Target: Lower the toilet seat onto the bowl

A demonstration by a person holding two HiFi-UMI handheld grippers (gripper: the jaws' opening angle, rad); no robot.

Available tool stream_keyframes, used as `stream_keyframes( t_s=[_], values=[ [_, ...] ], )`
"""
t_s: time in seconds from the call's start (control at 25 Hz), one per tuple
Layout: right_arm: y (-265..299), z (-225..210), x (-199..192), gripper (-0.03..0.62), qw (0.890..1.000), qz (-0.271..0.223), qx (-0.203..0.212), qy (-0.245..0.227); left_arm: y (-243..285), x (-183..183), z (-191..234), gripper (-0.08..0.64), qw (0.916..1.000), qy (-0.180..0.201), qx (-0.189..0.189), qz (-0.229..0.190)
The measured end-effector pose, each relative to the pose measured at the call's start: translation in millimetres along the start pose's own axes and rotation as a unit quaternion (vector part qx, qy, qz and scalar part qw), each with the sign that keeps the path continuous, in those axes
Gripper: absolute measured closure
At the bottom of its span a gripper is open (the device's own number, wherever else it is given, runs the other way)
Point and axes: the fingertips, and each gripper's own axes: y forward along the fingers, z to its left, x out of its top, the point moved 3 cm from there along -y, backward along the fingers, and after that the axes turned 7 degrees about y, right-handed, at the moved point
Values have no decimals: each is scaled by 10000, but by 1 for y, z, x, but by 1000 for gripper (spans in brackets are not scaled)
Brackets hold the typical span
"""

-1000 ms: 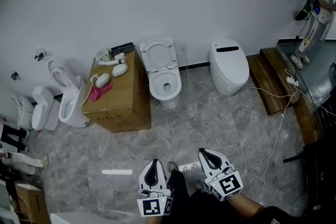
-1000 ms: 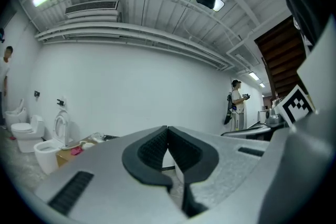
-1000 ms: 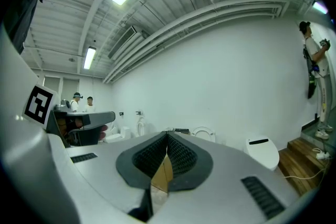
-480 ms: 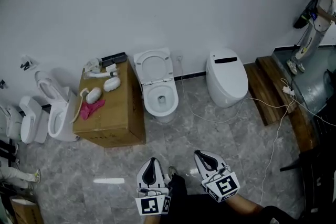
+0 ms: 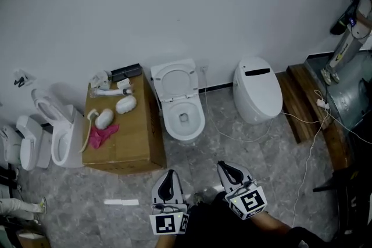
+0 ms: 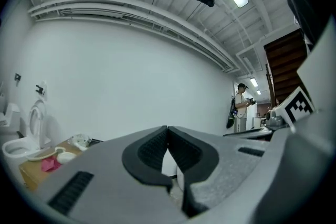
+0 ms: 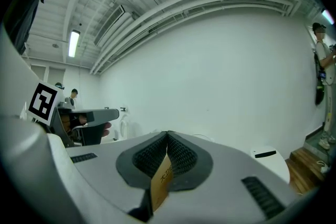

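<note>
The toilet seat (image 5: 172, 79) at frame centre looks stiff and hinged (it may slam); grip its top rim. The left tool (image 5: 169, 172) and right tool (image 5: 221, 164) are pressed together, empty.

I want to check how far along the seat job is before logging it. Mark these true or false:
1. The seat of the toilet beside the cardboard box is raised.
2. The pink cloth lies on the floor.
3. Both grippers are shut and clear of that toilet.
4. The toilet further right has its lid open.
1. True. The toilet seat stands raised at the wall, above the open bowl.
2. False. The pink cloth lies on top of the cardboard box.
3. True. The left gripper and right gripper are shut, over the floor, short of the bowl.
4. False. The toilet on the right has its lid down.
</note>
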Motion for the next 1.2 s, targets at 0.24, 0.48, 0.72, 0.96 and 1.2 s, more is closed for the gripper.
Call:
stream_keyframes(
  t_s=[0.24,0.48,0.72,0.96,1.2],
  values=[
    [64,-19,-2,566,9998,148,72,83,49,-22,33,551,9996,-126,67,234],
    [142,-66,12,566,9994,143,304,65,128,-29,55,551,9992,-30,162,353],
    [225,-125,35,566,9984,109,558,18,229,-29,74,551,9987,-9,311,394],
    [296,-178,51,566,9967,209,773,-97,302,-19,91,551,9974,374,501,365],
    [347,-205,46,566,9958,463,793,-22,350,-29,120,551,9957,402,583,597]
  ],
)
